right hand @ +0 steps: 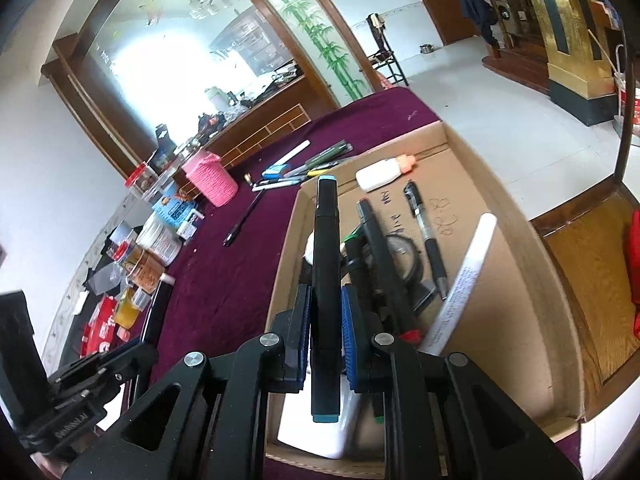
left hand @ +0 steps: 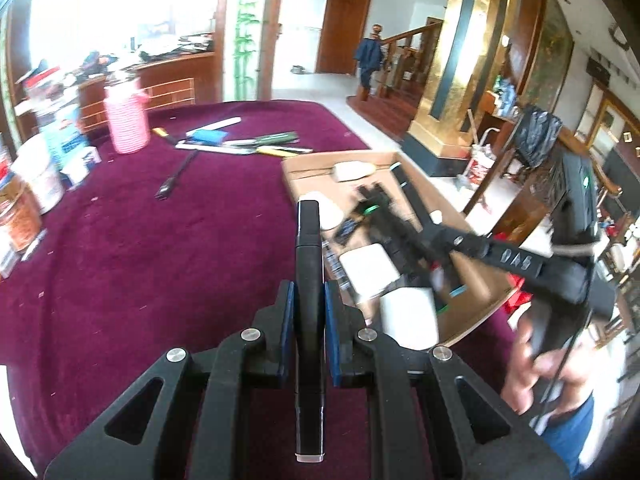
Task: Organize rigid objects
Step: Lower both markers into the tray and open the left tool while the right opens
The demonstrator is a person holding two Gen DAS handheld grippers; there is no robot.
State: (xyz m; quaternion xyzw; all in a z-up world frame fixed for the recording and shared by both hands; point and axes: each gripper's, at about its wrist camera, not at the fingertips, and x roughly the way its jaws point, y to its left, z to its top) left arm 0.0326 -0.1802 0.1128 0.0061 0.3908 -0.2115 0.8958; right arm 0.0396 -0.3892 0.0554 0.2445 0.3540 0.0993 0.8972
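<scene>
Your left gripper (left hand: 309, 336) is clamped on a black marker (left hand: 308, 280), blue pads tight against its barrel; the marker runs lengthwise between the jaws, pale cap end toward the camera. It hangs over the maroon desk (left hand: 140, 248), with the cardboard box (left hand: 472, 280) just beside it at 3 o'clock.

Your right gripper (right hand: 325, 336) is likewise closed on a black marker with teal ends (right hand: 326, 280) — held above the cardboard box (right hand: 520, 320), at the box's left side. Inside the box, at 1 to 2 o'clock of that gripper: a black pen (right hand: 426, 240), a white tube with print (right hand: 464, 276), a white glue bottle with orange cap (right hand: 384, 174) at the far wall, and further dark pens, partly hidden.

Outside the box, at 11 o'clock — loose pens and markers (right hand: 304, 166) lie on the desk, a pink knitted holder (right hand: 210, 182) nearby, with jars and cartons (right hand: 160, 236) along the left edge.
</scene>
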